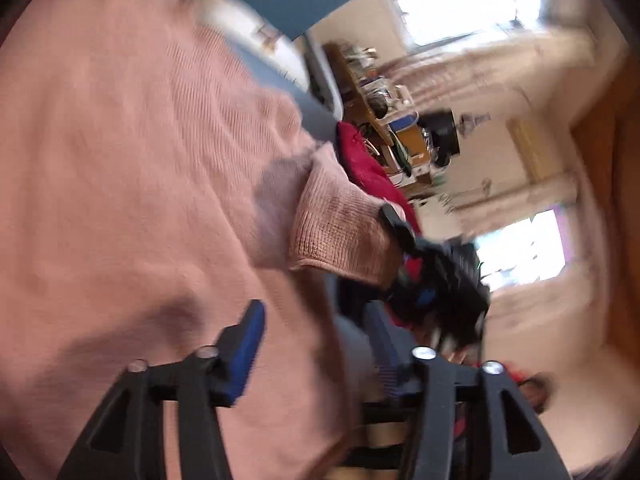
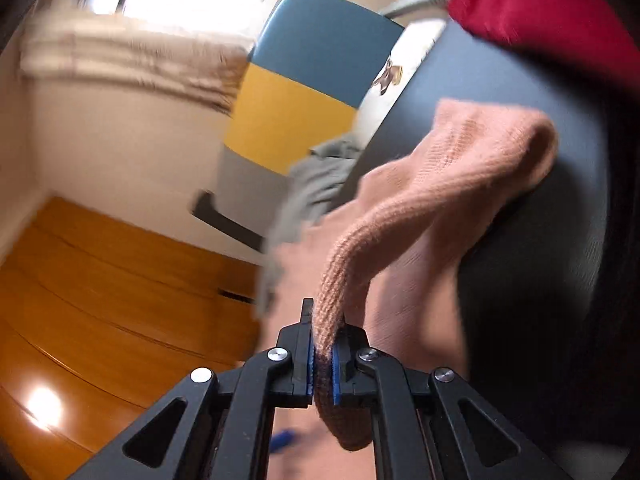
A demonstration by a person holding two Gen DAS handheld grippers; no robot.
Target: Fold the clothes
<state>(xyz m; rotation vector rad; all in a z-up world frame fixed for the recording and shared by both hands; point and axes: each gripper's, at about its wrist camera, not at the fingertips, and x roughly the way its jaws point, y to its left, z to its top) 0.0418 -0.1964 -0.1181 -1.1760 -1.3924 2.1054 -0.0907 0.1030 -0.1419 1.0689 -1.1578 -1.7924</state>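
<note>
A pink knit sweater [image 1: 120, 180] fills the left of the left wrist view; its ribbed cuff [image 1: 340, 228] is pinched by the other gripper's black finger. My left gripper [image 1: 316, 332] is open, its blue-padded fingers [image 1: 248, 344] spread over the sweater's edge, holding nothing. In the right wrist view my right gripper [image 2: 322, 354] is shut on the sweater's ribbed sleeve [image 2: 420, 216], which arches up and over onto the dark grey table [image 2: 520, 240].
A red garment lies beyond the sweater [image 1: 368, 168] and at the table's far corner [image 2: 540, 12]. A grey garment [image 2: 312, 188] hangs off the table edge. A blue and yellow chair [image 2: 304, 76] stands behind. An orange wooden floor [image 2: 100, 300] lies below.
</note>
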